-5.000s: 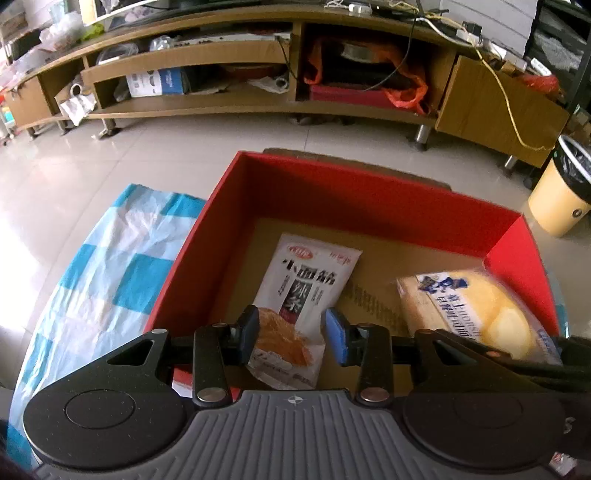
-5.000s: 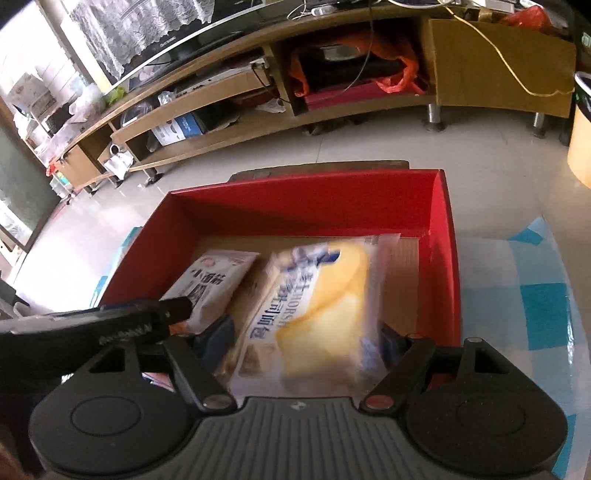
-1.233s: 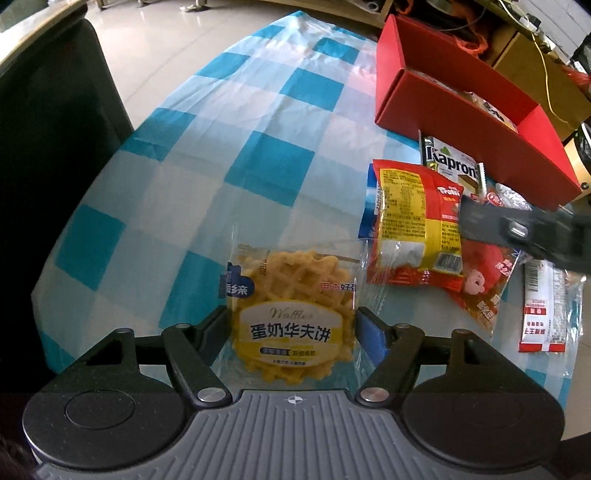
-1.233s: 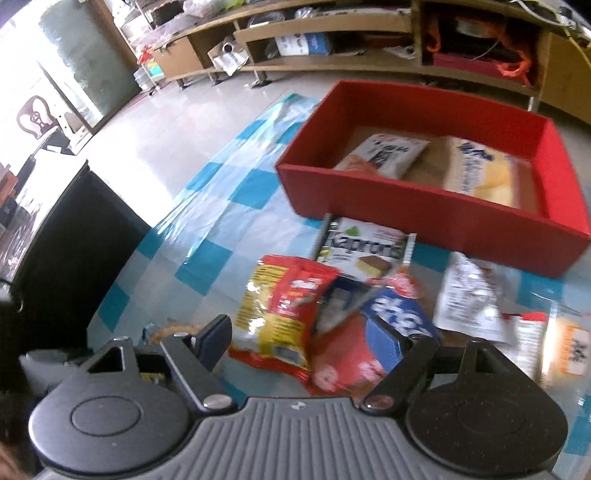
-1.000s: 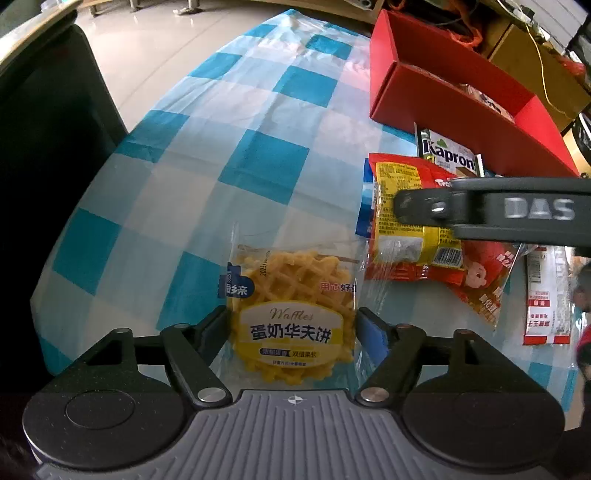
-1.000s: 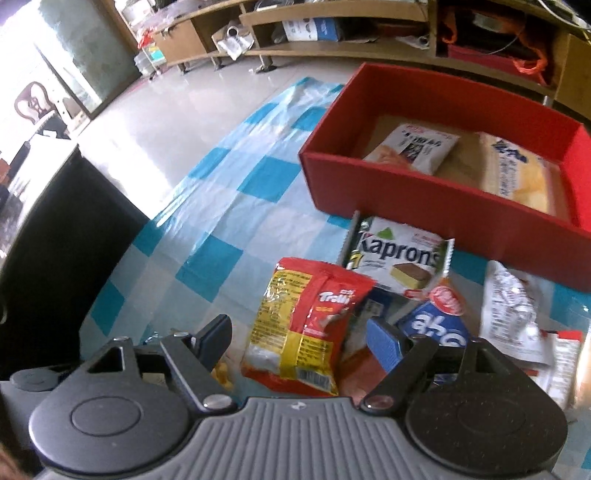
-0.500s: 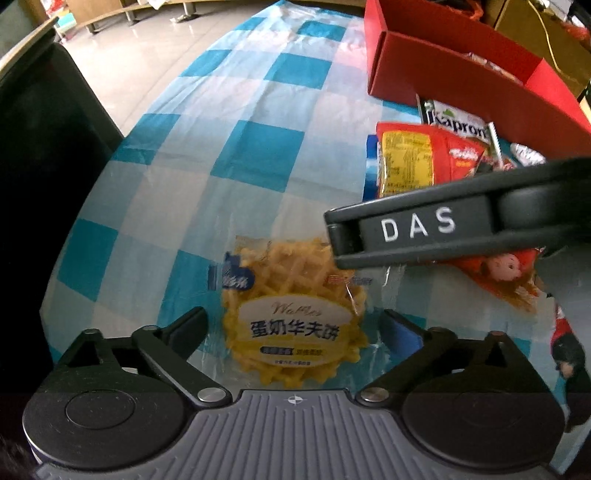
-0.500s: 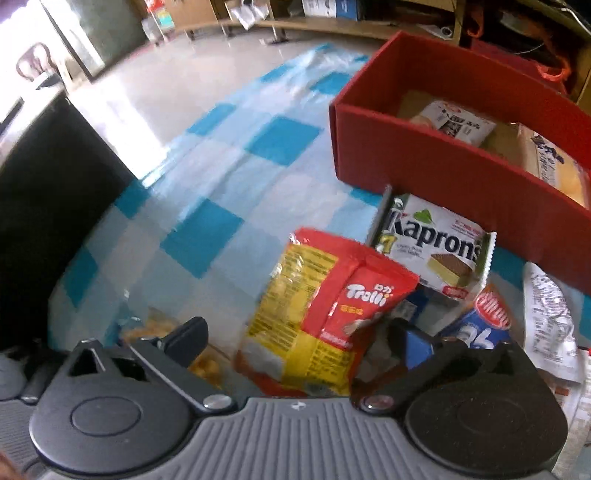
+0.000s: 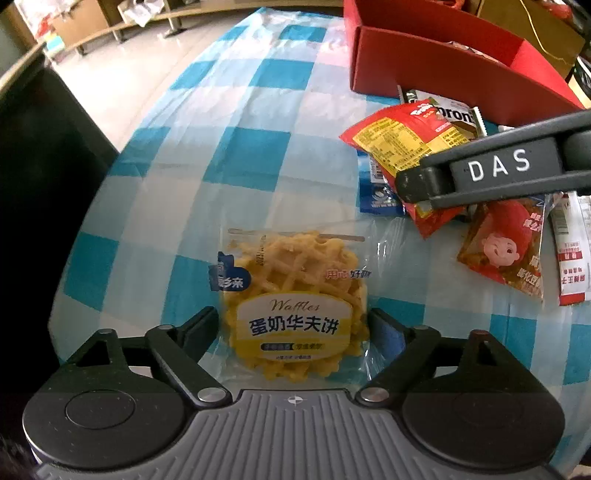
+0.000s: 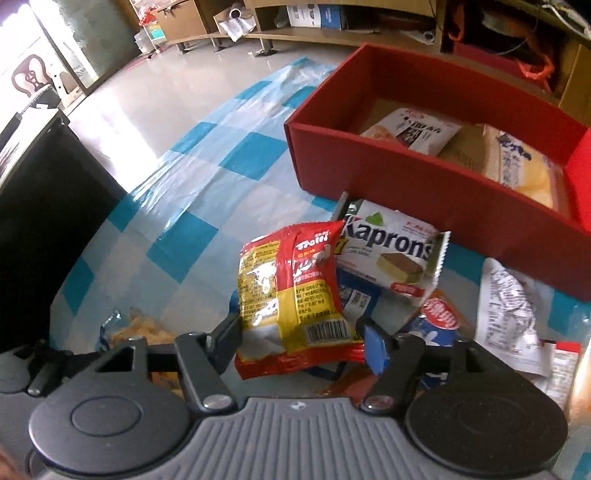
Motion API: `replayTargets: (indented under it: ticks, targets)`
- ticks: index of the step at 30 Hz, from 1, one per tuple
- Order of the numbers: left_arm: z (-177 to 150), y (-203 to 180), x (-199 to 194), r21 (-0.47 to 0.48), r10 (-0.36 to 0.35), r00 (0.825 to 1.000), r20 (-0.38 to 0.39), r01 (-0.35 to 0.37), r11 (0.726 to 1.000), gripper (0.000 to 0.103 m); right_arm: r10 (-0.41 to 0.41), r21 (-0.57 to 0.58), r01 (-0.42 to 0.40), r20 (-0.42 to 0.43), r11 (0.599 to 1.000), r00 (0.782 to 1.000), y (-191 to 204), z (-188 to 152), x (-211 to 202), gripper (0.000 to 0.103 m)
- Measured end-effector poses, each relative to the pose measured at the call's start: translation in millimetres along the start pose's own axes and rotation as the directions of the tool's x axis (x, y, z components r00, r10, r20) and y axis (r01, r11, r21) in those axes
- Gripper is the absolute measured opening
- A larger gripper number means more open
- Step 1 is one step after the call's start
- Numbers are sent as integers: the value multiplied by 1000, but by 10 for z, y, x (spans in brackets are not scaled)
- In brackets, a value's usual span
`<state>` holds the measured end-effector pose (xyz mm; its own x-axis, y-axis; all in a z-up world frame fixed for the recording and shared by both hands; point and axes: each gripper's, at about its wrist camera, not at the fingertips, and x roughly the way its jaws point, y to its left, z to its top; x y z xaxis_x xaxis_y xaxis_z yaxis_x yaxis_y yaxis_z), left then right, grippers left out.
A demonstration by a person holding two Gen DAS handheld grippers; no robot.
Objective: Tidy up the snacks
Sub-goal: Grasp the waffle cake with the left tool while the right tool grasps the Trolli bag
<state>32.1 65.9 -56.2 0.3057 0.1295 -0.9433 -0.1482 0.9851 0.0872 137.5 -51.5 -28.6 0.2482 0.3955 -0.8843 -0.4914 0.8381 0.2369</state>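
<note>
A yellow waffle pack [image 9: 295, 299] lies on the blue-checked tablecloth [image 9: 236, 155]. My left gripper [image 9: 295, 326] is open with a finger on each side of it, close to its edges. My right gripper [image 10: 301, 341] is open around the lower end of a red-and-yellow Trolli bag [image 10: 291, 291], which also shows in the left wrist view [image 9: 399, 136] under the right gripper's black finger [image 9: 480, 173]. A red box [image 10: 424, 192] at the back holds a white snack pack [image 10: 417, 129] and a yellow cake pack [image 10: 517, 162].
A Kaprons wafer pack [image 10: 391, 247], a blue pack [image 10: 358, 295], a red cartoon pack [image 9: 506, 243], a crinkled white wrapper [image 10: 509, 299] and a red-white sachet [image 9: 570, 254] lie near the box. A black chair [image 9: 44, 166] stands left of the table. Wooden shelves [image 10: 332, 26] line the far wall.
Both grippers left the red box and came to the table's near side. In the last half second, both narrowed around their packs, and the Trolli bag's far end has tipped up.
</note>
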Motion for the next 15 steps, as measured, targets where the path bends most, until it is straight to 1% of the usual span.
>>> replayTargets:
  ticks: [1, 5, 10, 14, 15]
  targets:
    - [-4, -16, -7, 6, 3, 1000, 5, -3, 1000, 86, -1, -7, 2, 7, 1000, 1000, 6, -7, -29, 65]
    - [-40, -92, -71, 38, 20, 1000, 20, -21, 999, 85, -14, -36, 15, 35, 999, 999, 18, -25, -120, 64]
    - [-73, -97, -122, 46, 24, 999, 36, -26, 999, 83, -12, -26, 13, 56, 1000, 998, -47, -37, -229, 63]
    - [-80, -69, -176, 47, 16, 999, 45, -18, 999, 83, 0, -8, 0, 70, 1000, 998, -118, -58, -329, 59]
    - [-80, -70, -190, 48, 14, 999, 48, -16, 999, 83, 5, -4, -4, 70, 1000, 998, -138, -64, -351, 56]
